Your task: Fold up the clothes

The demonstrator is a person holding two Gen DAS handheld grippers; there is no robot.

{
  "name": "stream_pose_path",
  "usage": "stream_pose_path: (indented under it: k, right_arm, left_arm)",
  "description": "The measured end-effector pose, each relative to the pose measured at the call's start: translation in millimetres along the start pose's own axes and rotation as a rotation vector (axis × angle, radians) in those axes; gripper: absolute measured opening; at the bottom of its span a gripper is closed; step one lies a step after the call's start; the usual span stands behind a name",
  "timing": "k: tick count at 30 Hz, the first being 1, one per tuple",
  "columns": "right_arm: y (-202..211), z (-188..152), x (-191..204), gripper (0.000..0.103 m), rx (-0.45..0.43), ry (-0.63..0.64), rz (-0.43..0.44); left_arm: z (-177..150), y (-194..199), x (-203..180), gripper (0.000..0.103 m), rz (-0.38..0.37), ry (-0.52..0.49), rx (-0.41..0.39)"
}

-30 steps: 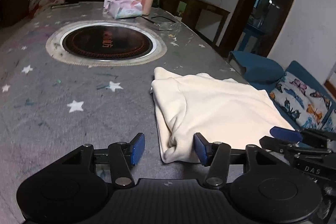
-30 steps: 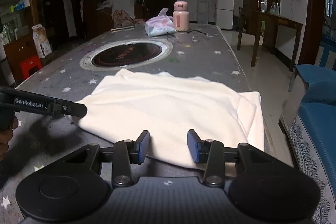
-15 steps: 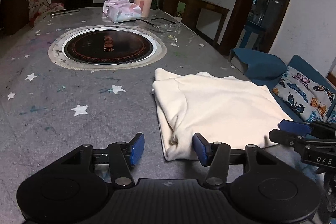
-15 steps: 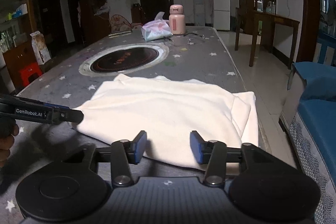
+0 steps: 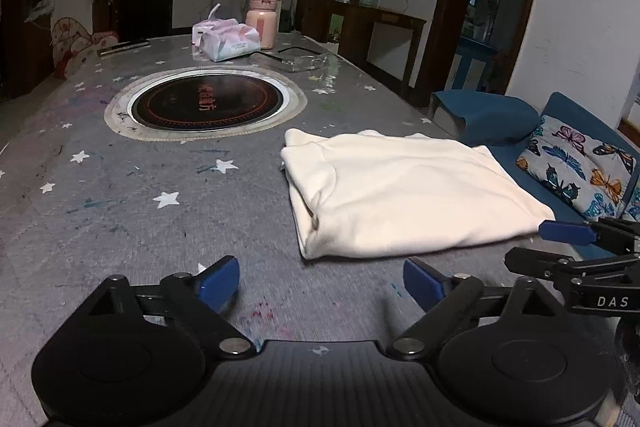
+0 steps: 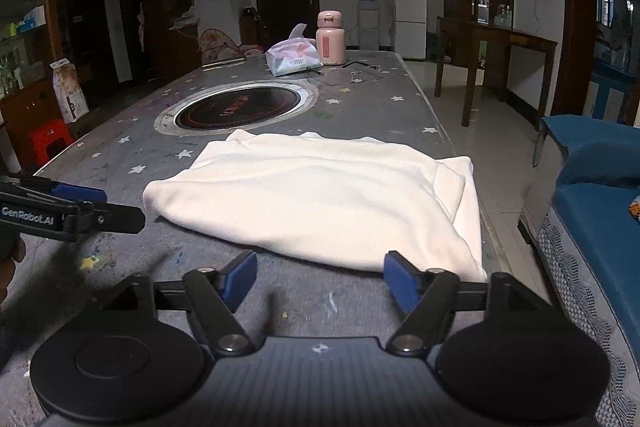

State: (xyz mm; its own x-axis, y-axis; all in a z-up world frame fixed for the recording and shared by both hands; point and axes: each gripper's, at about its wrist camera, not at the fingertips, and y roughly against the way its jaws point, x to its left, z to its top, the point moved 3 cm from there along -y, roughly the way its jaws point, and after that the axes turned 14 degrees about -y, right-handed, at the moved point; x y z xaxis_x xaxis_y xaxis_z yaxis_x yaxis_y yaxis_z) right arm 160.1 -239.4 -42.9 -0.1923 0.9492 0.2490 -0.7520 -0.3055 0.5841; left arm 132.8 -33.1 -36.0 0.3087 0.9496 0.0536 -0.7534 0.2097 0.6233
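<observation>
A cream garment (image 5: 400, 195) lies folded flat on the grey star-patterned table (image 5: 120, 211), near its right edge; it also shows in the right wrist view (image 6: 320, 199). My left gripper (image 5: 320, 281) is open and empty, just short of the garment's near left corner. My right gripper (image 6: 318, 281) is open and empty, just short of the garment's near edge. Each gripper shows in the other's view, the right one (image 5: 568, 239) at the garment's near right corner, the left one (image 6: 80, 211) by its left corner.
A round black cooktop (image 5: 206, 101) is set into the table's middle. A tissue pack (image 5: 228, 43), a pink flask (image 5: 262, 21) and glasses (image 5: 304, 61) stand at the far end. A blue sofa with a butterfly cushion (image 5: 580, 167) lies beyond the table's right edge.
Both grippers have opened wide and drawn back from the garment's near edge. The garment lies as before.
</observation>
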Motion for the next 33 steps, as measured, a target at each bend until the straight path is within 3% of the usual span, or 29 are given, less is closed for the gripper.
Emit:
stream_pose_path:
  k: [5,15,33]
  right_arm:
    - [7,-7,5,0.082,-0.004,-0.002,-0.011]
    - [21,-18,9,0.102,-0.026,-0.025,-0.030]
    - [28,-37,3,0.103,-0.023,-0.062,-0.075]
  left_arm:
    - [-5,8,-9,0.103,-0.004,-0.022,-0.008]
    - [-13,19,-20,0.103,-0.002,-0.044,-0.001]
    - [-29,33,-32,0.103,0.018,-0.051,0.028]
